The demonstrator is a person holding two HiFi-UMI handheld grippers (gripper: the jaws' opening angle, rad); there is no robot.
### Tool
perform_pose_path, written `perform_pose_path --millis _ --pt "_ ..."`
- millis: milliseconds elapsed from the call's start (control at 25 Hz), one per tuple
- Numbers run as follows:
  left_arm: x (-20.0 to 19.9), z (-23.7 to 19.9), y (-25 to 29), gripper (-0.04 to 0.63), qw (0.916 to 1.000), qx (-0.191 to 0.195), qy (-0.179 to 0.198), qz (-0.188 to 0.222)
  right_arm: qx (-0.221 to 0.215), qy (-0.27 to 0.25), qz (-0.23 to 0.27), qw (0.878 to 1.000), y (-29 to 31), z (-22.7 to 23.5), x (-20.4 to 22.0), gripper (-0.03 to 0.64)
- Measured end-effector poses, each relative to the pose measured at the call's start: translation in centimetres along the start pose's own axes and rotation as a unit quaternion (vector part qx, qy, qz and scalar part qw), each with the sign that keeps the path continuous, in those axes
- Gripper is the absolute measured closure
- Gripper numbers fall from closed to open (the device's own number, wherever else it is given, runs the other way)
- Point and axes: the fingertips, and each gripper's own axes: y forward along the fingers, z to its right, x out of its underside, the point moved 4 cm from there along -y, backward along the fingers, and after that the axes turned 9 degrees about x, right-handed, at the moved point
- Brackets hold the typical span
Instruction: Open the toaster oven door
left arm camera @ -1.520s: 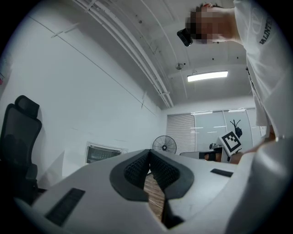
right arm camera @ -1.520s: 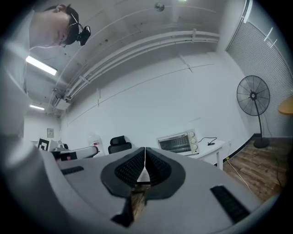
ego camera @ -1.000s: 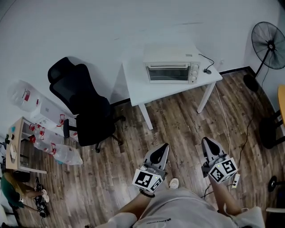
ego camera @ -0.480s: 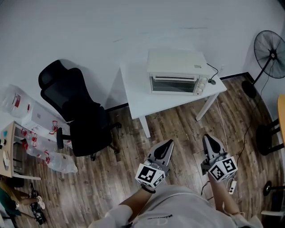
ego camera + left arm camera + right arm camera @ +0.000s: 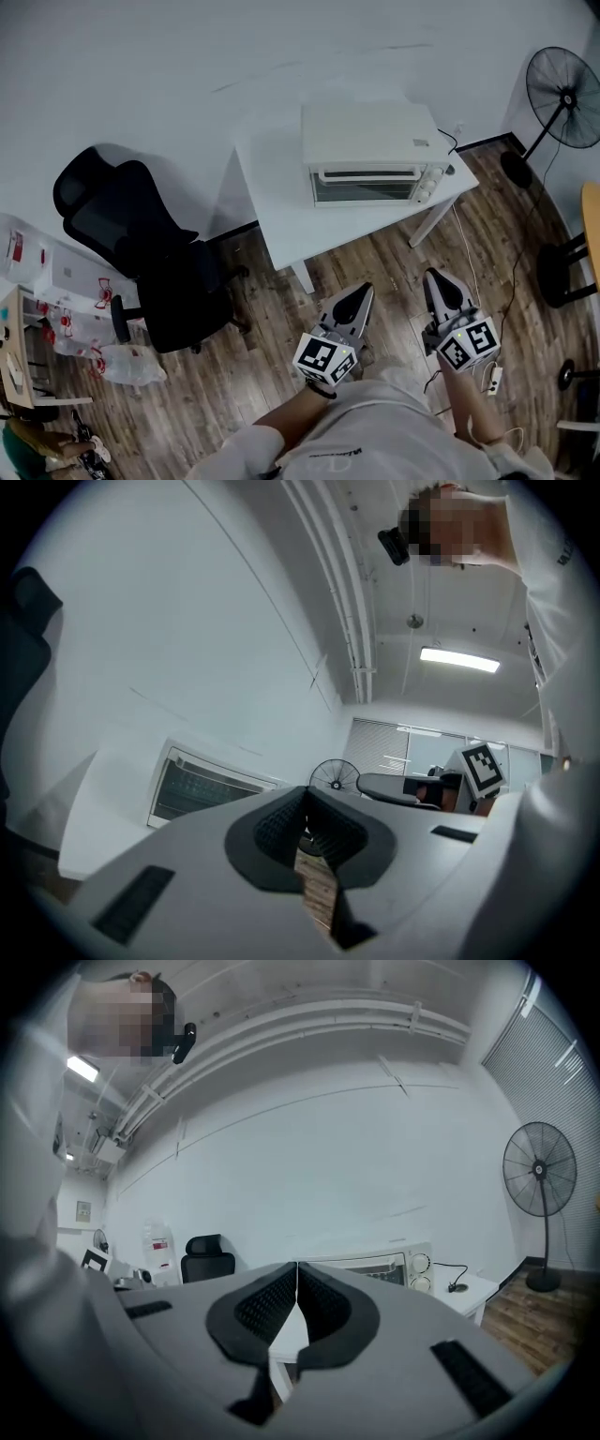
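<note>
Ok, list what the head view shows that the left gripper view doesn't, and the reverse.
Head view only: the oven knobs and a table leg. Left gripper view only: the ceiling light and the blinds. Both: the oven with its door shut, and the fan.

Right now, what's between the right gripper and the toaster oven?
Head view: just wooden floor, then the front edge of the white table carrying the toaster oven.

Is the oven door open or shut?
Shut. The oven door stands upright, flush with the front, its handle at the top.
</note>
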Motion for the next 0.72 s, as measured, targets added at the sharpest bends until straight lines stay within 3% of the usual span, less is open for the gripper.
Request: perform_pose_path --millis 400,720 --pt "0.6 -6.5 6.2 0.589 0.9979 -0.027 -0.057 0.012 -0.024 -0.039 -0.002 0.999 8.8 3.2 -1.9 0.598" --pt "1.4 -11.4 12.1 0.589 0.9939 -0.075 -0.081 0.004 -0.079 -0.025 -0.014 0.996 16.2 7.1 -2.7 0.598"
